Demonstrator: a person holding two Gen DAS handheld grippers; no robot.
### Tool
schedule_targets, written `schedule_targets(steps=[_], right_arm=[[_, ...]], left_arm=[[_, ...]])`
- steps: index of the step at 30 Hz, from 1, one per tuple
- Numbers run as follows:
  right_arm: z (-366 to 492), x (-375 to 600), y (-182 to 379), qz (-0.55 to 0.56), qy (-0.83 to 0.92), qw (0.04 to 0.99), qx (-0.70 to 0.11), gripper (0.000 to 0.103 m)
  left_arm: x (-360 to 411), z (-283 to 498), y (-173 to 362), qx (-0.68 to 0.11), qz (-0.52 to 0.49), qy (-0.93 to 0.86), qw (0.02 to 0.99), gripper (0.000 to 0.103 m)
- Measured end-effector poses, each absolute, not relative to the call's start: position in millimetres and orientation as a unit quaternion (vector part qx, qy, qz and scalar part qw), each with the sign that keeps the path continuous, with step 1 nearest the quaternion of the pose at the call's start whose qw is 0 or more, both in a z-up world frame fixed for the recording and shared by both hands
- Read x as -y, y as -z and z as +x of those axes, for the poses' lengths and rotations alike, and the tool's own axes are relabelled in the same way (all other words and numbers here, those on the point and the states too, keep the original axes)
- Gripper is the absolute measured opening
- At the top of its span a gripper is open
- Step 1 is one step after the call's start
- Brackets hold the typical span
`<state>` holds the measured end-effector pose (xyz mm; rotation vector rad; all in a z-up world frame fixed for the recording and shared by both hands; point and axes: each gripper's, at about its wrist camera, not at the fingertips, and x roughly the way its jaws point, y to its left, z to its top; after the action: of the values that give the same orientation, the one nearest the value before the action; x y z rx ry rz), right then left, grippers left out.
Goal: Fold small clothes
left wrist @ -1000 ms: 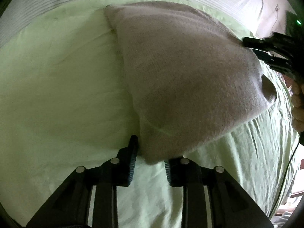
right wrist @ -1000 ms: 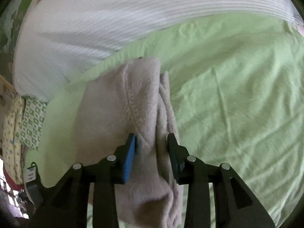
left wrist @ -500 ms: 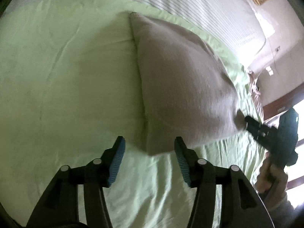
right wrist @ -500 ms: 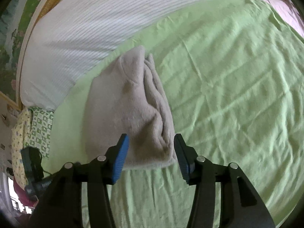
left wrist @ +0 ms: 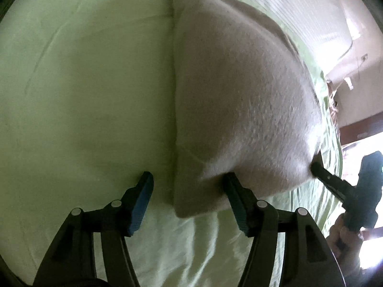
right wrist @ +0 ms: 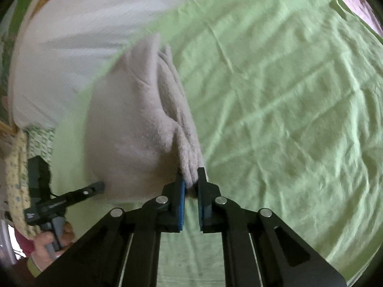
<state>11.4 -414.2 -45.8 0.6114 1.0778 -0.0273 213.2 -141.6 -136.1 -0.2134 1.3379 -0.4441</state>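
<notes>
A folded pinkish-beige fleece garment (left wrist: 239, 107) (right wrist: 134, 131) lies on the green sheet (left wrist: 83, 95). My left gripper (left wrist: 188, 179) points down at its near corner. Its jaws are opening and straddle that corner, with the pads apart from the cloth. My right gripper (right wrist: 191, 173) is shut on the garment's layered edge at the other near corner. The left wrist view shows the right gripper (left wrist: 318, 171) pinching that corner at the right, held by a hand (left wrist: 344, 236). In the right wrist view, the left gripper (right wrist: 95, 187) reaches the garment from the lower left.
White striped bedding (right wrist: 83, 24) (left wrist: 287, 7) runs along the far side of the green sheet (right wrist: 287, 95). A patterned yellow-green cloth (right wrist: 16, 167) hangs at the left edge. Wrinkled green sheet stretches right of the garment.
The left jaws widened and came down around the garment's corner. The right gripper let go, drew back to the near corner, then shut on the layered edge.
</notes>
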Motion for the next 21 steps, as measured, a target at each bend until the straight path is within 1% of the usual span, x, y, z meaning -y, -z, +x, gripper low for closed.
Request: schedule_targets(steps=[3,4,6,9,10,11,12,16,18,21], right_arm=[[14,413,43,0.29,0.004,0.813,-0.506,0.011],[16,414,39,0.294,0.0,0.811,-0.506,0.015],[18,416,31,0.294,-0.002,0.814,-0.502,0.016],[19,420,16,0.295,0.0,0.824,-0.484,0.026],[20,423,12,0.301,0.0,0.827,-0.475,0.042],[23,426,8,0.309,0.0,0.83,-0.465,0.06],[27,427,5,0.315,-0.002,0.831,-0.458,0.065],[55,428,4,0.326,-0.012,0.835,-0.444,0.066],[73,428,8,0.328,-0.017,0.833,-0.446,0.066],[91,429,17,0.337,-0.037,0.828,-0.446,0.066]], left_arm=[[141,212,135,-0.613,-0.099,0.208,0.756,0.062],[140,213,133,-0.614,-0.102,0.209,0.755,0.062],[133,211,126,-0.61,-0.107,0.211,0.756,0.063],[124,216,115,-0.602,-0.124,0.213,0.759,0.065],[123,220,112,-0.599,-0.13,0.213,0.761,0.065],[120,221,110,-0.598,-0.133,0.213,0.761,0.068],[120,227,109,-0.597,-0.138,0.211,0.762,0.07],[122,245,106,-0.592,-0.149,0.201,0.766,0.071],[123,254,107,-0.595,-0.155,0.198,0.763,0.078],[125,268,110,-0.601,-0.168,0.199,0.756,0.081]])
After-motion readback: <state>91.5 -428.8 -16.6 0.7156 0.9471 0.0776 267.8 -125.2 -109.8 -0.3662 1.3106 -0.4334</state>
